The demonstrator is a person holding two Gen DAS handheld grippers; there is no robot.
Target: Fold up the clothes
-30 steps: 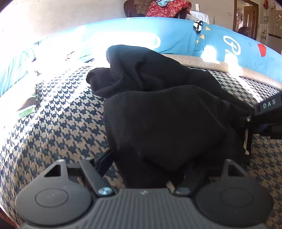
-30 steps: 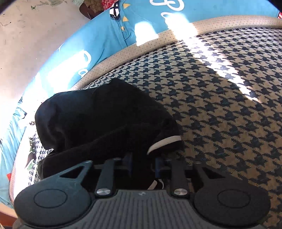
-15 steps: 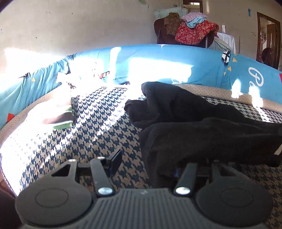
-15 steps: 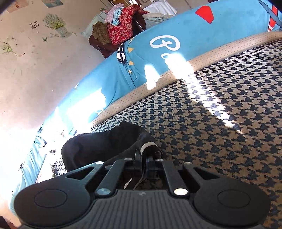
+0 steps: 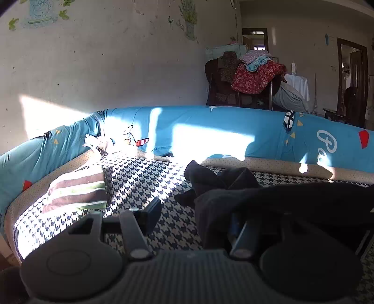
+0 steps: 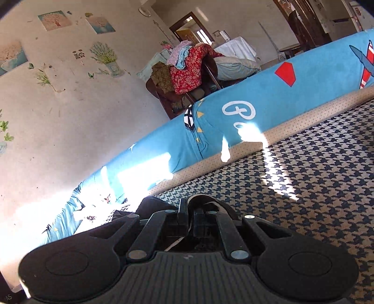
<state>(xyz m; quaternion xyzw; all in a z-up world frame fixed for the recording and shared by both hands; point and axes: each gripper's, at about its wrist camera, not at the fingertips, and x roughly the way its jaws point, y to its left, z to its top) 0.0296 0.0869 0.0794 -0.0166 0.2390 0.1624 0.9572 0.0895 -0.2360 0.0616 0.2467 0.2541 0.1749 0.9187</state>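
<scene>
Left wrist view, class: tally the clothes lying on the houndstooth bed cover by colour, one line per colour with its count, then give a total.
Black garment: 1, draped over the left gripper
Striped folded garment, brown, white and green: 1
Total: 2

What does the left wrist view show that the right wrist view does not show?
Only the left wrist view: a folded striped cloth on the houndstooth cover, and the left claw open. Only the right wrist view: the right claw shut on the black garment, and wall pictures. Both share the blue bedding, the garment, and a chair piled with clothes.
</scene>
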